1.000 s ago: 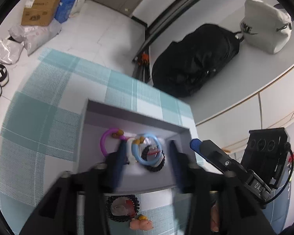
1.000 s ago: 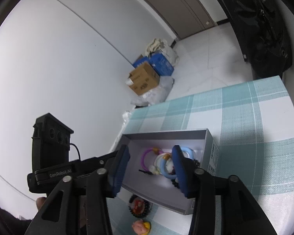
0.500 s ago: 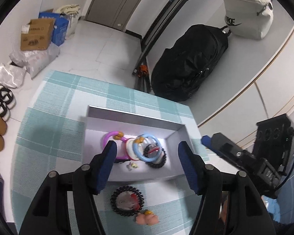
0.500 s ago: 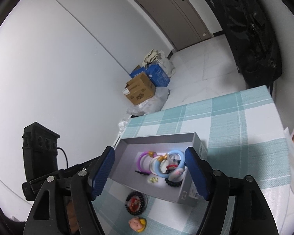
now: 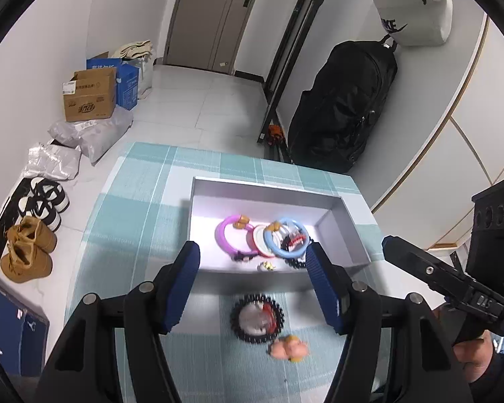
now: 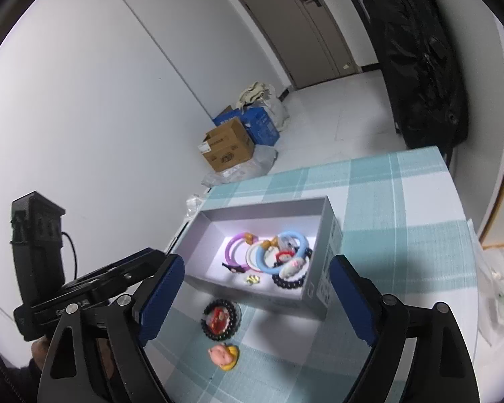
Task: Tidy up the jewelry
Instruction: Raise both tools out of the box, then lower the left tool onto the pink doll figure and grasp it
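We are pulling both tongs back from the gray box [image 5: 349, 231], which a second ago filled the view right between the blades and now sits farther off on the checked tablecloth [image 5: 144, 201]. The left tongs [image 5: 252, 268] have opened a little and now stand spread with nothing between the blades. The right tongs [image 6: 257, 288] have just been opening much wider and are also empty. Inside the box lie the purple bracelet [image 5: 228, 235], the blue bracelet [image 5: 285, 238] and a white one between them, with a black coil tie under the blue ring; a small pale piece [image 5: 267, 265], perhaps an earring, though it is too blurred to say, now lies by the near wall, where a second ago we see nothing. That suggests a drop into the box has just been made. Still outside, on the cloth just in front of the box, are the black coil hair tie [image 6: 221, 319] and the pink and yellow charm [image 6: 225, 356], close to each other. We judge the task partly done, with those two left to collect.
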A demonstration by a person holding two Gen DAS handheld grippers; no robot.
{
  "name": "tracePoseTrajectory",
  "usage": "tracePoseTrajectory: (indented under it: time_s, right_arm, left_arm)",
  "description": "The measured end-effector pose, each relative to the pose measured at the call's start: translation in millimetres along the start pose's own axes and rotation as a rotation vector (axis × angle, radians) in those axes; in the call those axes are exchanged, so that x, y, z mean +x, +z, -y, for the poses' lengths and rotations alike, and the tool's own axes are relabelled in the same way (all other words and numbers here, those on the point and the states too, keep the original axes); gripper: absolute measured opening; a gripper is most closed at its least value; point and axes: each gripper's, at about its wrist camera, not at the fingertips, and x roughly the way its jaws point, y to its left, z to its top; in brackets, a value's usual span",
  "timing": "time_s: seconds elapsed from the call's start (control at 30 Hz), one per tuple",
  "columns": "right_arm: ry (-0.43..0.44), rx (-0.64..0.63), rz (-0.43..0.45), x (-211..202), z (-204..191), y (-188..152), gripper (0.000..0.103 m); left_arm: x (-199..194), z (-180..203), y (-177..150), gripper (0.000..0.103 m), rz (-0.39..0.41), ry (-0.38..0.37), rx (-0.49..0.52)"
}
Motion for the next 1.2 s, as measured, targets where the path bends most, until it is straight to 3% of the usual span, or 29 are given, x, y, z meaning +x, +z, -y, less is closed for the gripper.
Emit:
tracePoseTrajectory:
  time_s: [0.17, 0.27, 0.37, 0.53, 0.67, 0.87, 1.2]
  right_arm:
    - [-0.032, 0.000, -0.006, -6, 0, -9, 0.094]
    - [-0.046, 0.001, -0.016, -8, 0, -13, 0.097]
    - [-0.061, -0.009, -0.035, -8, -2, -16, 0.097]
    - [-0.080, -0.017, -0.046, -11, -4, -21, 0.097]
    - [-0.094, -0.013, -0.057, -12, -4, -24, 0.099]
    - [-0.129, -0.015, -0.097, -11, -1, -30, 0.099]
    - [-0.148, 0.000, -0.098, -19, 6, -31, 0.099]
  left_arm:
    - [-1, -1, -16, 0.061, -0.048, 0.006, -0.013]
    - [5, 0, -24, 0.061, -0.098, 0.047, 0.002]
    - [13, -5, -33, 0.061, -0.166, 0.008, -0.039]
    - [20, 2, -46, 0.061, -0.238, -0.022, -0.014]
    - [24, 14, -53, 0.061, -0.269, -0.047, 0.030]
    - [35, 32, -62, 0.061, -0.293, 0.019, 0.119]
    - [52, 28, -59, 0.061, -0.301, 0.069, 0.068]
